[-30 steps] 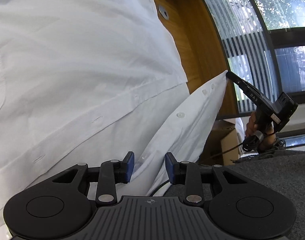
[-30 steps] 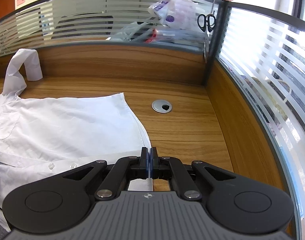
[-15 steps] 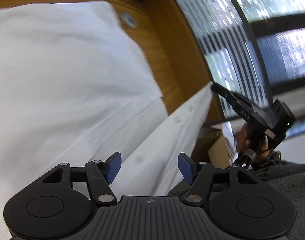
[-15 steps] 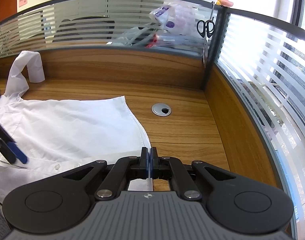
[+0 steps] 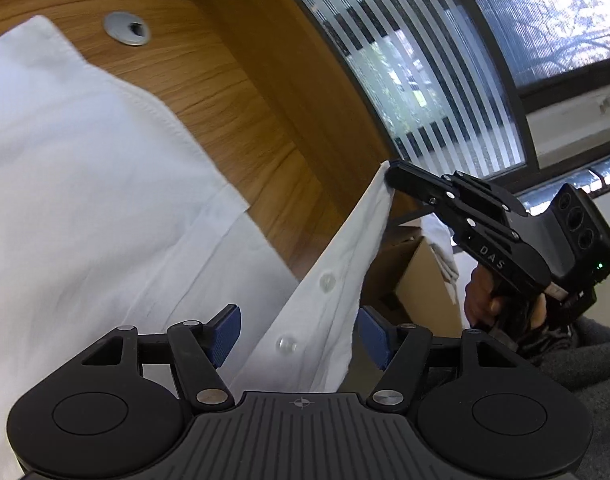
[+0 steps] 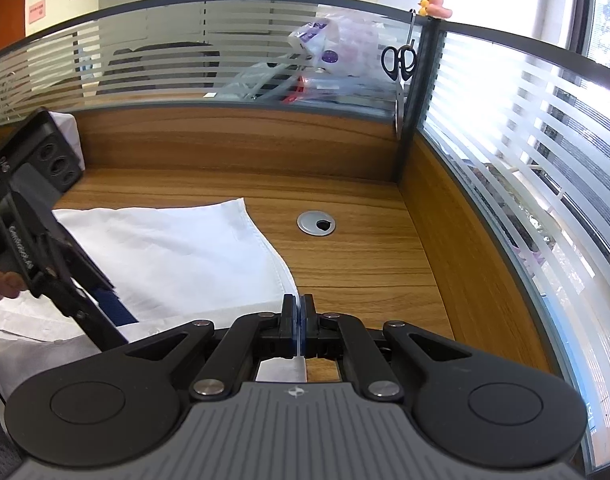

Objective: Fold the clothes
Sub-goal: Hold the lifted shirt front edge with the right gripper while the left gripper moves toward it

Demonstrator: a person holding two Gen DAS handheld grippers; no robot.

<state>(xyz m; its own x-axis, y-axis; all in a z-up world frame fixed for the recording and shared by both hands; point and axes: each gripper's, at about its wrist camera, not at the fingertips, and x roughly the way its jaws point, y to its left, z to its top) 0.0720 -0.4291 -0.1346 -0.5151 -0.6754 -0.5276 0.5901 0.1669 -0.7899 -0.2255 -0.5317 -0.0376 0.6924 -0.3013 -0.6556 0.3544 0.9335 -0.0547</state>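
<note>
Shirt front held taut on an office desk as 2 grippers prepare a fold.

The right gripper [image 6: 300,330] is clamped on the hem corner of the white shirt [image 5: 85,200], which lies across the wooden desk [image 6: 365,248]; the left gripper [image 5: 301,334], jaws spread and gripping nothing, straddles the button placket [image 5: 325,280]. Next it likely must pinch that strip. Only the left view shows the raised corner; only the right shows the flat body.
</note>
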